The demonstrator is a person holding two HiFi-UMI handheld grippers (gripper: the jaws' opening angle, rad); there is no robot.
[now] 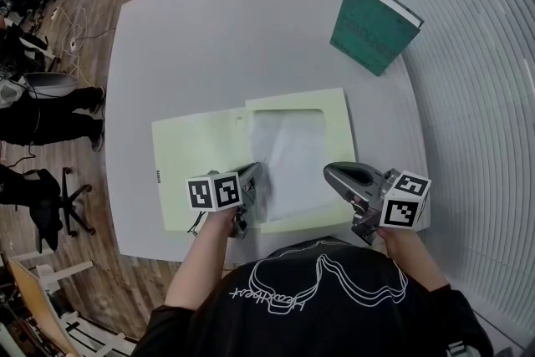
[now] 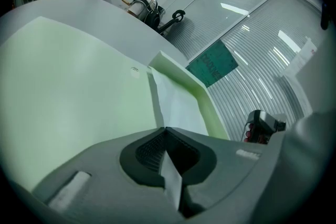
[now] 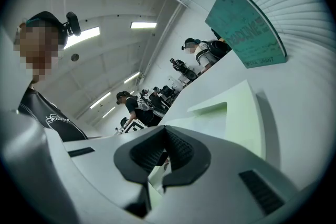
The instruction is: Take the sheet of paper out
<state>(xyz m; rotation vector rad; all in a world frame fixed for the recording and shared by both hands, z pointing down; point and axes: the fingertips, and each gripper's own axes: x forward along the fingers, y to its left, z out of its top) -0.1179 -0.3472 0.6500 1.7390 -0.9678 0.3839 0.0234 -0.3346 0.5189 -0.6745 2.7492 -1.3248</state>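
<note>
A pale green folder (image 1: 196, 159) lies open on the white table (image 1: 217, 38). A white sheet of paper (image 1: 288, 155) sits in its right half, under a cut-out pocket. My left gripper (image 1: 254, 174) rests at the sheet's lower left corner and is shut on the sheet's edge. In the left gripper view the white sheet (image 2: 176, 105) runs in between the closed jaws (image 2: 166, 129). My right gripper (image 1: 331, 173) lies at the folder's lower right edge. In the right gripper view its jaws (image 3: 165, 129) are closed, with a pale strip of the folder (image 3: 231, 118) pinched between them.
A teal book (image 1: 372, 25) stands upright at the table's far right, near a ribbed wall of blinds. Several people and office chairs are beyond the table's far and left edges. The table's near edge runs close under both grippers.
</note>
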